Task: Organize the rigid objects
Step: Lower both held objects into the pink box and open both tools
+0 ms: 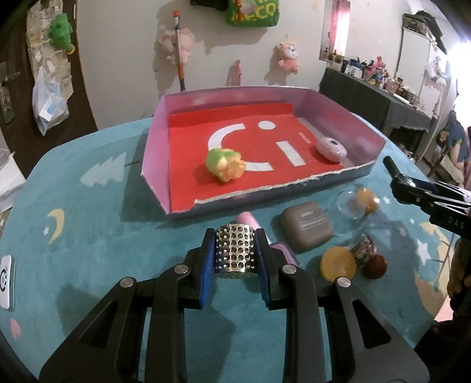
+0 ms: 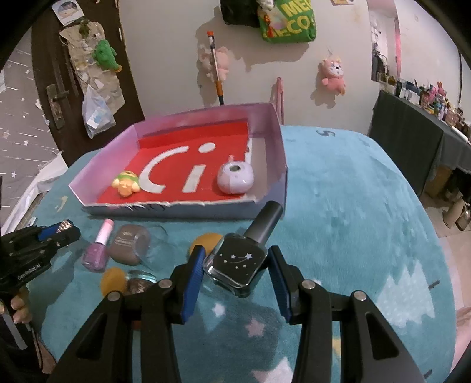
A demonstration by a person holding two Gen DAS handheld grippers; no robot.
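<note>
Two toys lie in the red-floored box [image 1: 338, 117]: one green toy [image 1: 225, 165], one lilac gadget [image 1: 331, 148]. Left fingers [image 1: 234, 256] clamp one studded metal cylinder [image 1: 234, 250]; right fingers [image 2: 235, 265] pinch one dark polish bottle [image 2: 238, 262] above the bench [image 2: 353, 221].

Studded metal cylinder [image 1: 234, 250] between clamped jaws

Pink plush toys [image 2: 332, 75] & green bag [image 2: 287, 20] on wall.

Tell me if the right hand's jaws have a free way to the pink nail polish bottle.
Probably not now: the right gripper is shut on the dark nail polish bottle, and the pink nail polish bottle lies beside the left gripper.
</note>
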